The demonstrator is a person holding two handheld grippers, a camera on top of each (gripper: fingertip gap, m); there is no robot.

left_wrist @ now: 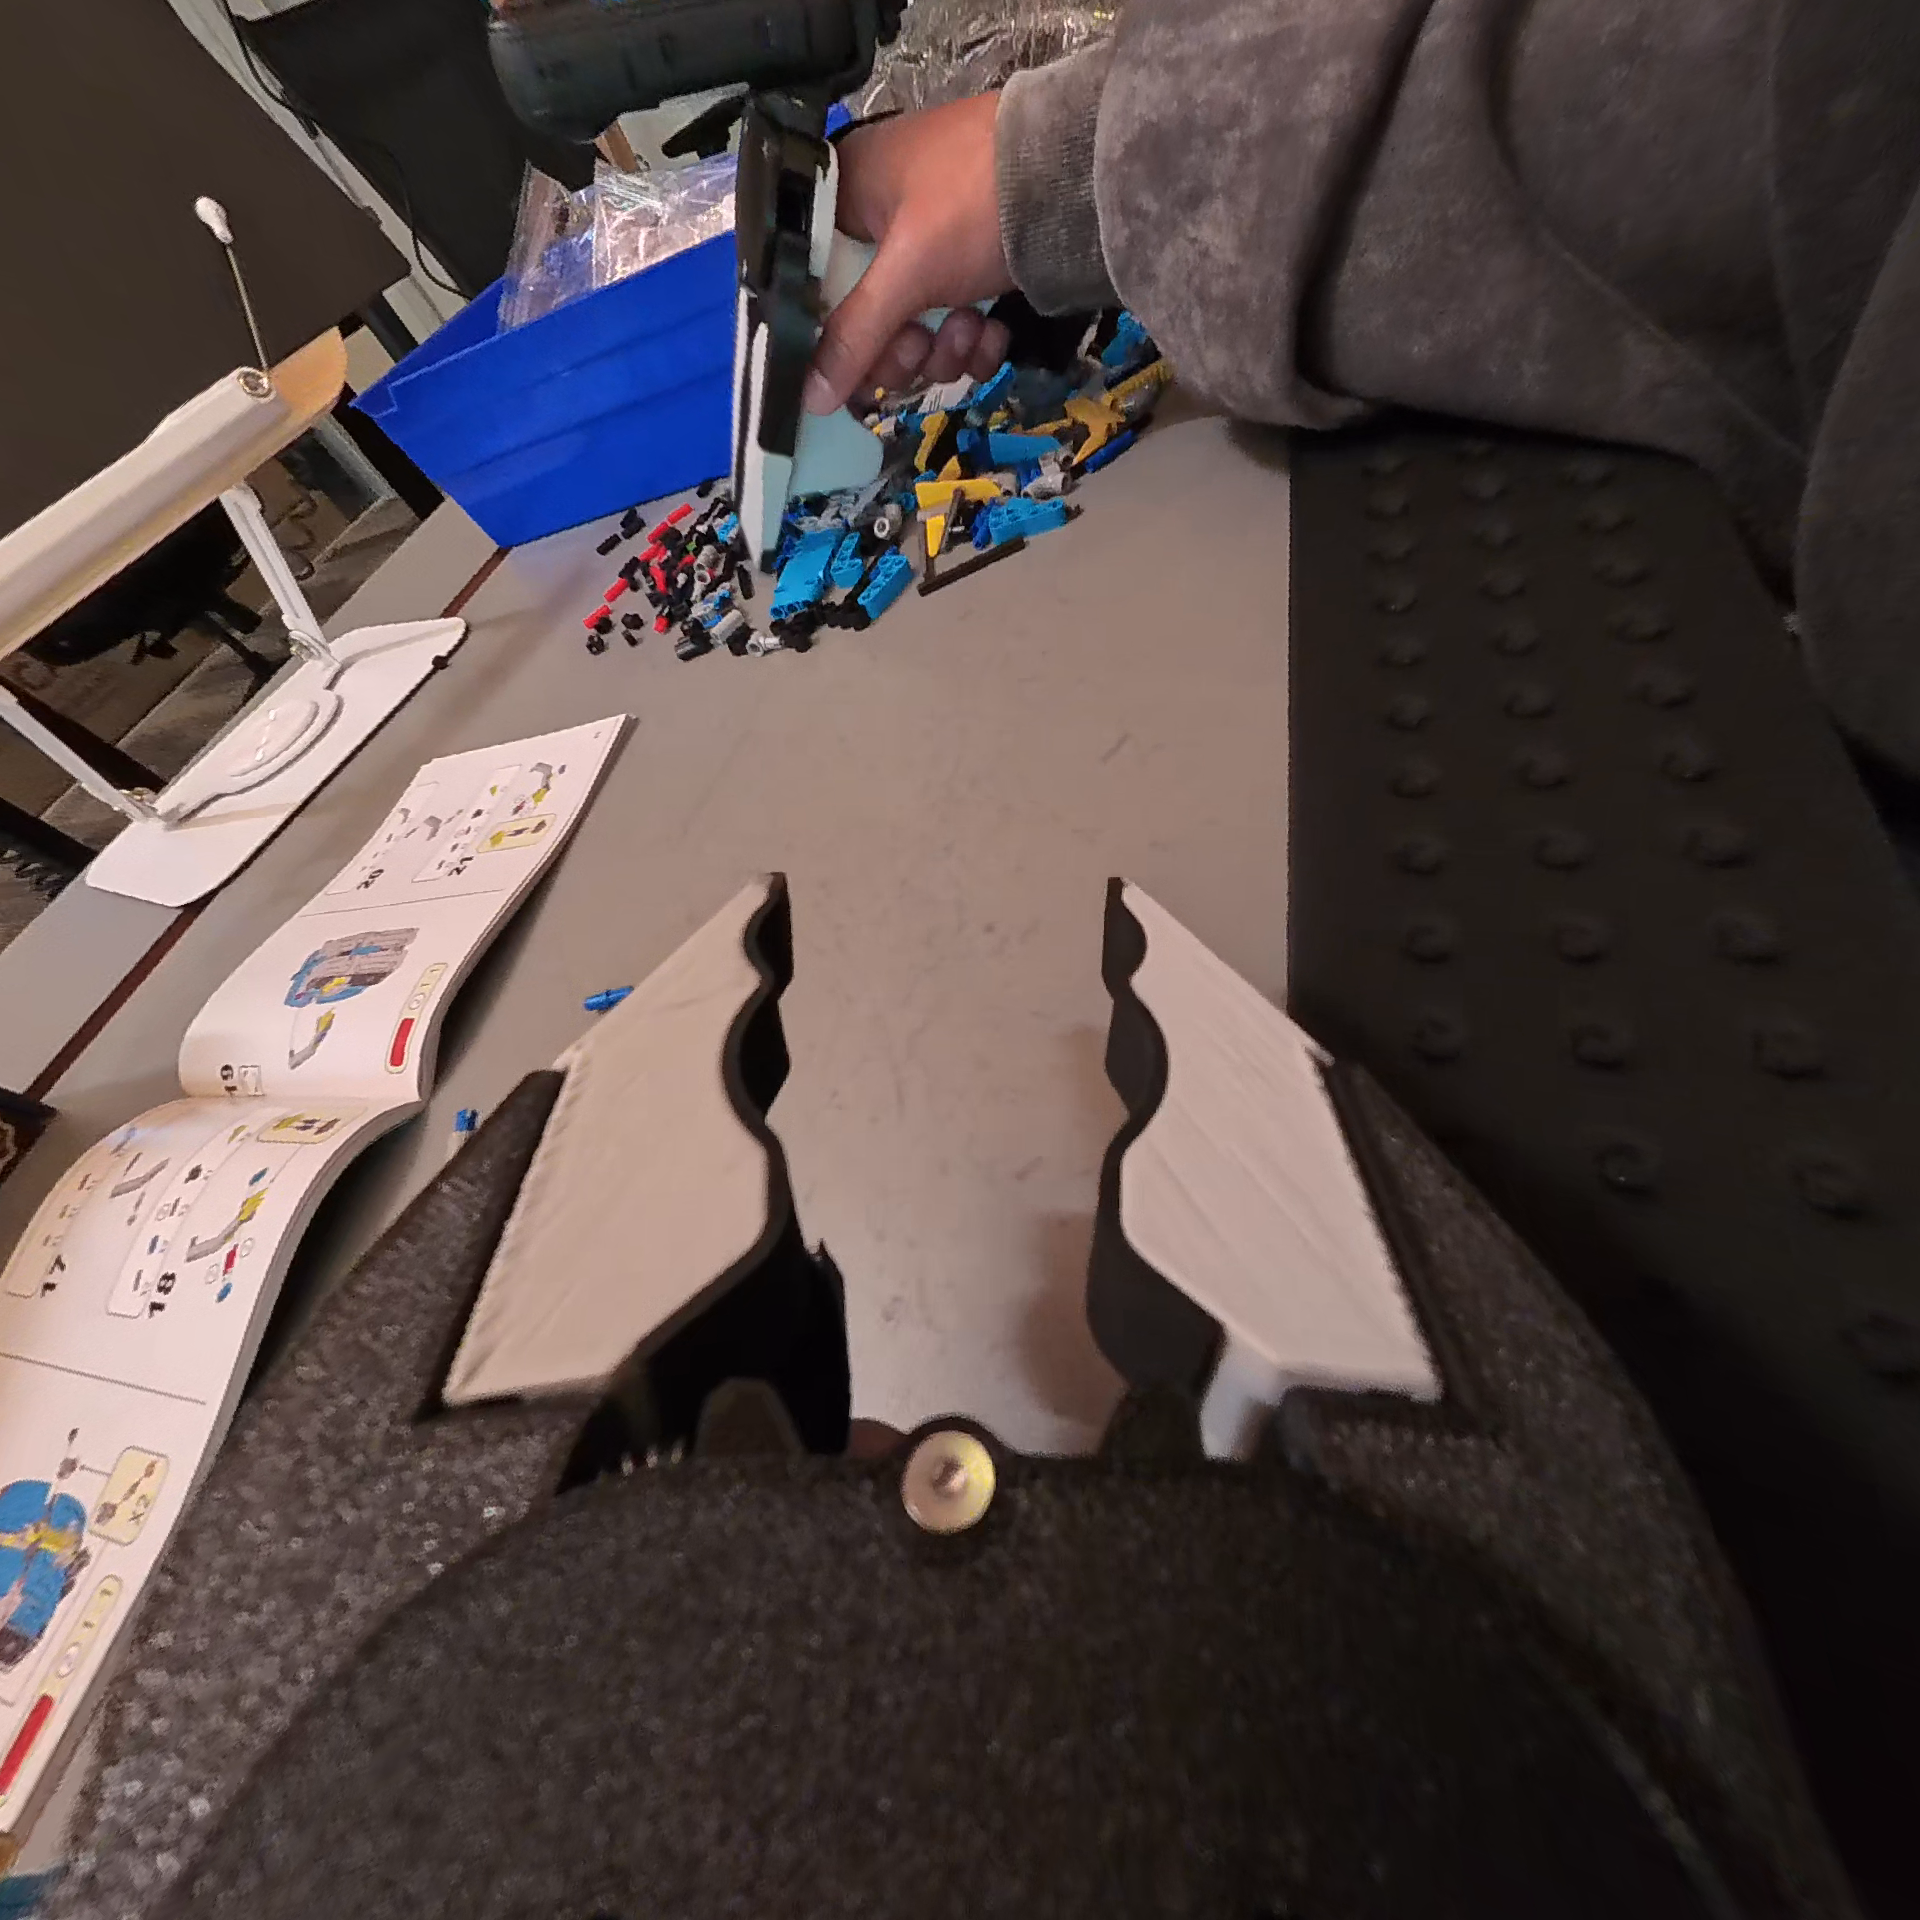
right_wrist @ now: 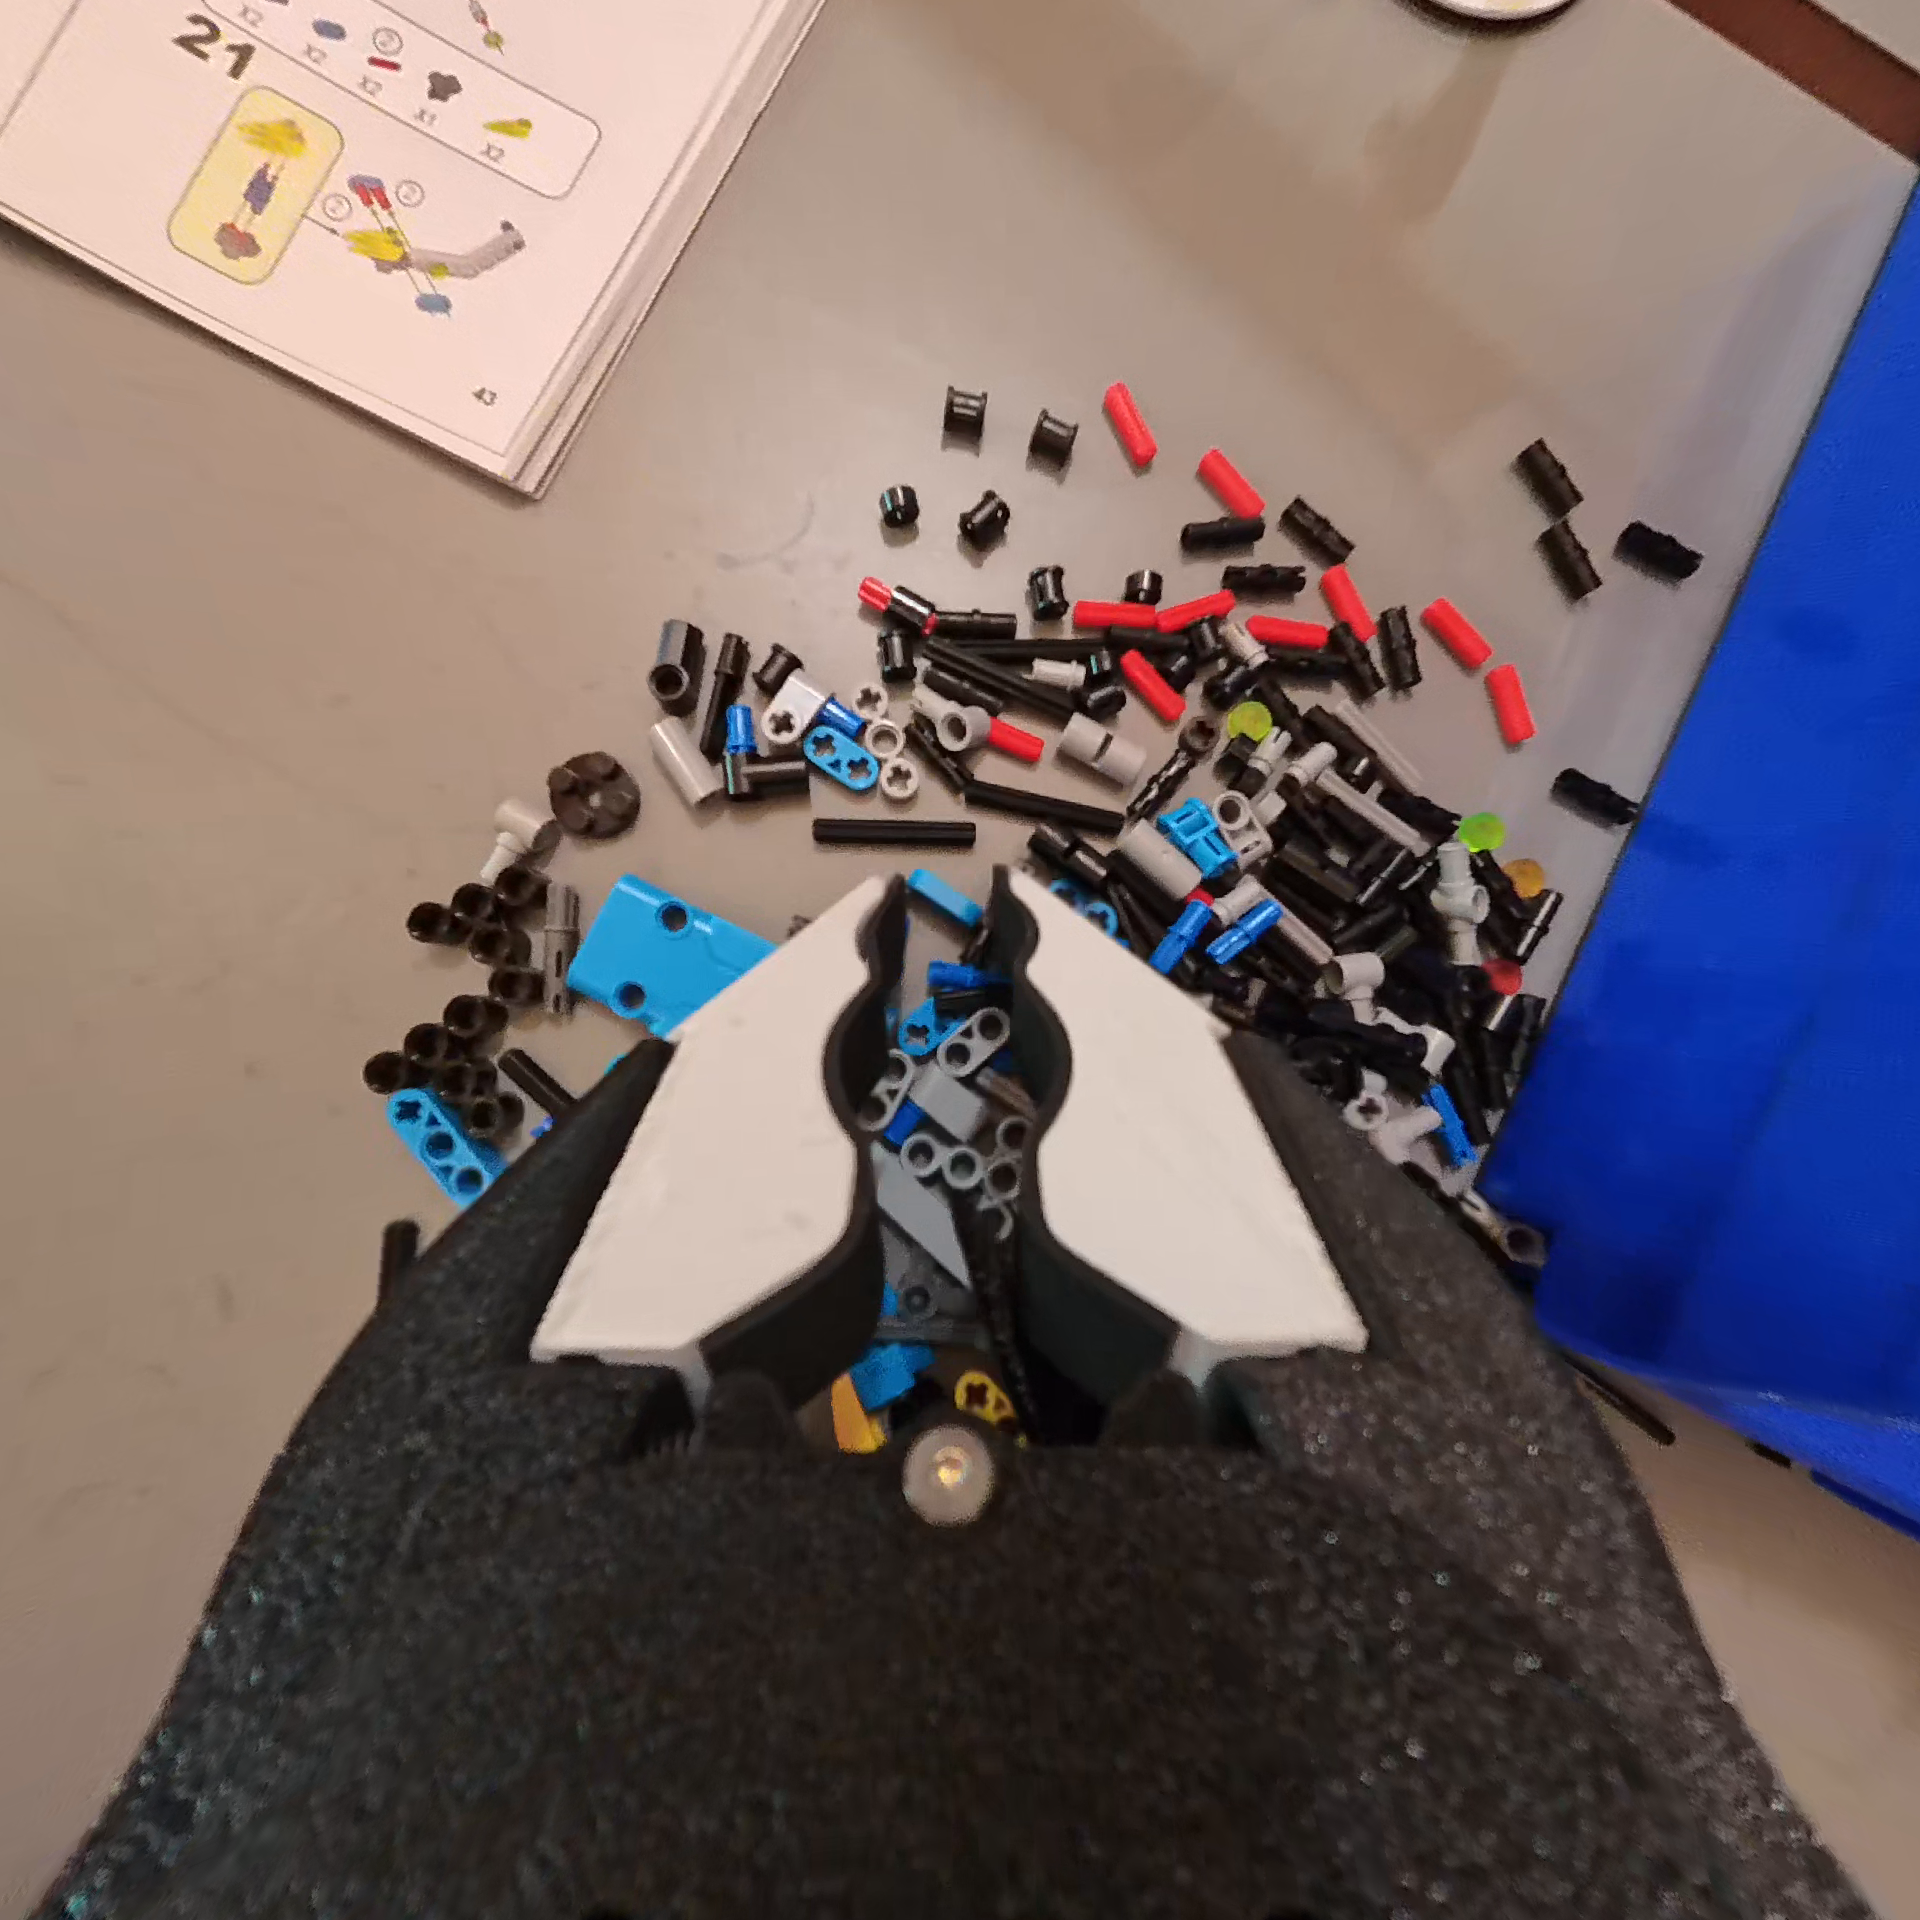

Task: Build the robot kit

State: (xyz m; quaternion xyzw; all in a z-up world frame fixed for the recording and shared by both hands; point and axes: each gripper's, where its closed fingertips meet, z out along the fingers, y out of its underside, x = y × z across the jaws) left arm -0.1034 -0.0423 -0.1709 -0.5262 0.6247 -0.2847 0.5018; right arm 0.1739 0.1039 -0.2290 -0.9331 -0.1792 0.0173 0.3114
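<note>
Left hand-held gripper spread, empty; right hand-held gripper nearly closed over the parts pile.
Your left hovers above bare grey table, open instruction booklet beside it. Your right's tips sit at a small light-blue plastic piece; grasp unclear. Blue plastic bin alongside.

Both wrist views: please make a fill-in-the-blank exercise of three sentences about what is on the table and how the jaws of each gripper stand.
1. The left gripper hovers over bare table with its jaws wide ____.
2. The right gripper points down into the pile of small plastic building pieces, beside a ____ bin.
3. The instruction booklet lies ____ on the table.

Missing words: open; blue; open
</note>
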